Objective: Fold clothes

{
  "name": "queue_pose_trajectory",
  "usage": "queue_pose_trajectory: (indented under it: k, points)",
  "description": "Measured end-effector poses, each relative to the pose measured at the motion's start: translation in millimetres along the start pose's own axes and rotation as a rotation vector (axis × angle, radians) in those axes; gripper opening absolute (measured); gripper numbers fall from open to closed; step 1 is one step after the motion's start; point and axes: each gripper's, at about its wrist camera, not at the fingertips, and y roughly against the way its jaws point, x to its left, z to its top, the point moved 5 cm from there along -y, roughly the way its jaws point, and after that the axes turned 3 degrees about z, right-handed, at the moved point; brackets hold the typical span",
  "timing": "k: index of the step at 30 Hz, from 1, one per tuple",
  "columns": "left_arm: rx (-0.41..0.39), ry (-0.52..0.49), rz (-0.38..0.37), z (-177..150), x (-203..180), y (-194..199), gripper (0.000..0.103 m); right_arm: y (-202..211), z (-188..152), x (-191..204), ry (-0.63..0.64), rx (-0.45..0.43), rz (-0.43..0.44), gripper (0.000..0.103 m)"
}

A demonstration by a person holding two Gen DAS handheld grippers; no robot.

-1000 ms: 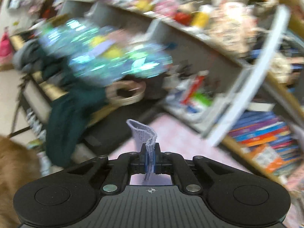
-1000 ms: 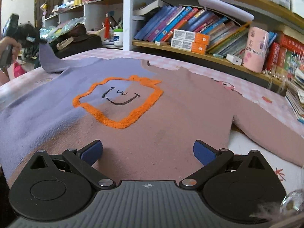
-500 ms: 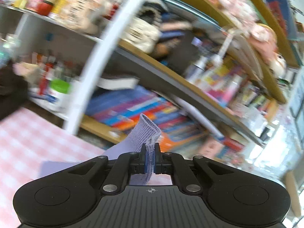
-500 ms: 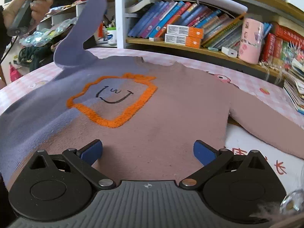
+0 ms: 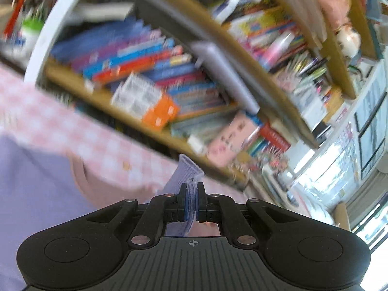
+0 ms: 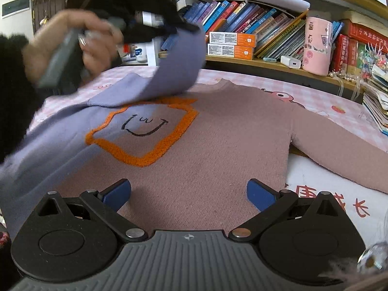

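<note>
A sweater [image 6: 218, 145], mauve-pink on the right and lilac on the left, lies flat on the table, with an orange-outlined smiley patch [image 6: 145, 131] on its chest. My left gripper [image 5: 192, 194] holds the lilac sleeve cuff [image 5: 188, 169] between its pads, and its jaws are opening. In the right wrist view a hand [image 6: 72, 38] carries that gripper [image 6: 189, 28] high over the collar, the lilac sleeve [image 6: 179, 68] arching across the chest. My right gripper [image 6: 189, 194] stands open just above the sweater's hem, with nothing between its fingers. The pink sleeve [image 6: 339, 150] lies stretched out to the right.
A bookshelf [image 6: 242, 19] full of books runs along the far table edge, with a pink cup [image 6: 317, 46] and a white charger [image 6: 291, 61] on its lower board. A stack of books [image 6: 375, 106] sits at the right. The checked pink tablecloth [image 6: 327, 99] shows around the sweater.
The left gripper has swung from the far left up and rightward over the sweater, pulling the lilac sleeve across the chest. The right gripper has stayed in place, open.
</note>
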Motion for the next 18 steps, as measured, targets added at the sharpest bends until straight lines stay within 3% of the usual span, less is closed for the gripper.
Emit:
queue_pose_trajectory:
  k: [1,3,6,8,12,16,18]
  points:
    - [0.027,0.003,-0.005,-5.9,-0.7,-3.9,0.025,0.1,0.1,-0.3,-0.001,-0.001,-0.001,0.103]
    - [0.070,-0.019,-0.025,-13.7,-5.9,-5.7,0.040,0.1,0.3,-0.7,-0.002,-0.001,-0.004,0.103]
    - [0.041,-0.128,-0.034,-15.3,-14.3,17.7,0.060,0.5,0.0,-1.5,-0.003,-0.001,-0.004,0.103]
    - [-0.001,-0.216,-0.018,-15.8,-14.1,46.7,0.065,0.3,-0.1,-1.6,-0.003,-0.001,-0.007,0.103]
    - [-0.070,-0.363,0.143,-24.7,7.1,109.6,0.068,-0.9,0.1,-1.3,-0.003,0.001,-0.014,0.103]
    - [-0.061,-0.495,0.331,-41.4,48.8,173.9,0.072,-2.6,-0.4,-0.2,0.008,0.007,-0.026,0.103]
    - [-0.053,-0.507,0.398,-52.2,70.2,203.3,0.076,-3.9,-0.5,1.5,0.021,0.014,-0.036,0.103]
